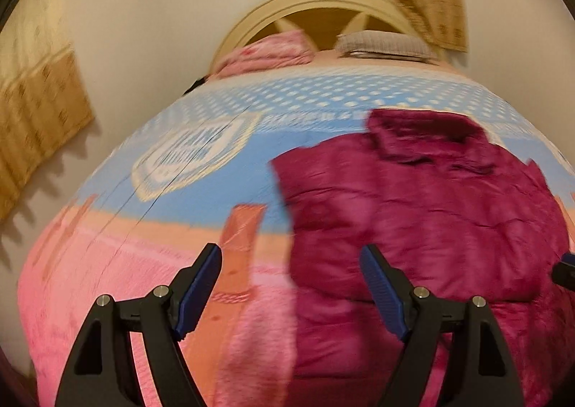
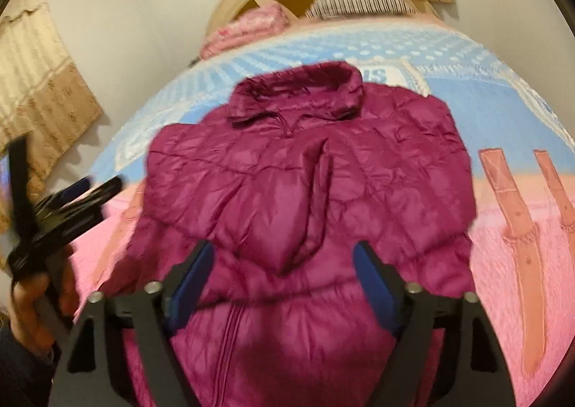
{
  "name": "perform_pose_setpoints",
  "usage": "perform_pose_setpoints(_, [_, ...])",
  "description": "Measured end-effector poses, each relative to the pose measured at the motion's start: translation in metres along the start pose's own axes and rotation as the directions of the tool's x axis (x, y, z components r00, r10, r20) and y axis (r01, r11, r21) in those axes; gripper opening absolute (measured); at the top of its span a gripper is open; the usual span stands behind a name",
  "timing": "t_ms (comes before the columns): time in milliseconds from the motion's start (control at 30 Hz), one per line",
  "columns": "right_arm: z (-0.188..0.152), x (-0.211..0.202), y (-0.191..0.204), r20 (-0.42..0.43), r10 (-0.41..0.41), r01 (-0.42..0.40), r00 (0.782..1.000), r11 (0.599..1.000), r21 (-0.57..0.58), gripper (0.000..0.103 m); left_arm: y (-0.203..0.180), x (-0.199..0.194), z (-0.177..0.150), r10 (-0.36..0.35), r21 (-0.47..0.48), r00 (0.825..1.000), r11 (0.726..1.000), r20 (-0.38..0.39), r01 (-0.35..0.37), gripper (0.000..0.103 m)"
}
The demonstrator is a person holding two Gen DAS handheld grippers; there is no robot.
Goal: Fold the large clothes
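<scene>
A magenta quilted puffer jacket (image 2: 309,191) lies flat on the bed, collar toward the headboard, both sleeves folded in over the front. In the left wrist view the jacket (image 1: 431,213) fills the right half. My left gripper (image 1: 291,256) is open and empty, held above the jacket's left edge. It also shows in the right wrist view (image 2: 90,191), blurred, at the left. My right gripper (image 2: 284,252) is open and empty, above the jacket's lower middle. Its tip (image 1: 566,268) shows at the right edge of the left wrist view.
The bed carries a pink and blue patterned blanket (image 1: 143,263). A pink pillow (image 1: 266,51) and a grey pillow (image 1: 384,44) lie by the cream arched headboard (image 1: 323,0). Beige curtains (image 1: 36,112) hang on the wall at left and behind the bed.
</scene>
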State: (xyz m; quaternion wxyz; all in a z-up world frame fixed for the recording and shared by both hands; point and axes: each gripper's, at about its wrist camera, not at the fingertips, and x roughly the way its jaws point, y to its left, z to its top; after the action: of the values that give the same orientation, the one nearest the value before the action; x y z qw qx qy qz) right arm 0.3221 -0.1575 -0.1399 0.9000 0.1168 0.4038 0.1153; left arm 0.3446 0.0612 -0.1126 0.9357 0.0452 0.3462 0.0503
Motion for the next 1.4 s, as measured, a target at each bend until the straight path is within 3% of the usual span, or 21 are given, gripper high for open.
perform_pose_setpoints(167, [0.008, 0.042, -0.008, -0.067, -0.011, 0.013, 0.998, 0.999, 0.034, 0.045, 0.037, 0.023, -0.005, 0.036, -0.059, 0.998, 0.997, -0.060, -0.040, 0.080])
perform_pose_setpoints(200, [0.006, 0.046, -0.008, -0.072, -0.018, 0.020, 0.997, 1.000, 0.024, 0.034, 0.040, 0.026, -0.005, 0.045, -0.056, 0.997, 0.997, -0.062, -0.049, 0.080])
perform_pose_setpoints(233, [0.003, 0.047, -0.007, -0.066, -0.025, 0.026, 0.997, 0.999, 0.019, 0.029, 0.042, 0.029, -0.004, 0.047, -0.056, 0.997, 0.997, -0.064, -0.051, 0.080])
perform_pose_setpoints(300, [0.000, 0.045, -0.008, -0.058, -0.023, 0.023, 0.998, 1.000, 0.012, 0.021, 0.044, 0.033, -0.002, 0.044, -0.063, 0.997, 0.997, -0.068, -0.048, 0.080])
perform_pose_setpoints(400, [-0.003, 0.038, -0.009, -0.045, -0.033, 0.033, 0.998, 0.999, 0.000, 0.016, 0.040, 0.038, 0.004, 0.030, -0.068, 0.997, 0.997, -0.070, -0.035, 0.080])
perform_pose_setpoints(567, [-0.014, 0.029, -0.012, -0.060, -0.051, 0.050, 0.997, 0.998, -0.024, 0.018, 0.015, 0.043, 0.025, -0.006, -0.038, 0.999, 0.999, -0.047, 0.004, 0.080])
perform_pose_setpoints(700, [-0.006, 0.011, -0.016, 0.002, -0.102, 0.102, 0.995, 0.995, 0.011, 0.047, -0.011, 0.052, 0.049, -0.058, -0.008, 0.998, 0.998, -0.030, 0.058, 0.080])
perform_pose_setpoints(733, [-0.001, 0.002, -0.015, 0.039, -0.128, 0.127, 0.991, 0.992, 0.015, 0.049, -0.016, 0.056, 0.054, -0.055, -0.010, 0.998, 0.998, -0.026, 0.055, 0.080])
perform_pose_setpoints(800, [0.008, -0.011, -0.008, 0.097, -0.163, 0.163, 0.982, 0.987, 0.004, 0.049, -0.026, 0.066, 0.058, -0.062, -0.011, 0.998, 0.998, -0.028, 0.061, 0.080])
perform_pose_setpoints(900, [0.023, -0.012, 0.009, 0.138, -0.142, 0.146, 0.980, 0.989, -0.019, 0.049, -0.042, 0.083, 0.056, -0.080, -0.016, 0.995, 0.997, -0.053, 0.079, 0.080])
perform_pose_setpoints(1000, [0.033, 0.011, 0.025, 0.130, -0.083, 0.091, 0.988, 0.994, -0.064, 0.049, -0.054, 0.099, 0.045, -0.088, -0.024, 0.992, 0.996, -0.093, 0.086, 0.080])
perform_pose_setpoints(1200, [0.020, 0.065, 0.014, 0.060, -0.119, 0.123, 0.991, 0.990, -0.075, 0.049, -0.066, 0.122, 0.019, -0.095, -0.017, 0.987, 0.995, -0.127, 0.093, 0.080])
perform_pose_setpoints(1400, [0.008, 0.075, 0.005, 0.062, -0.109, 0.113, 0.992, 0.991, -0.075, 0.050, -0.064, 0.133, 0.015, -0.123, -0.043, 0.981, 0.992, -0.152, 0.117, 0.089])
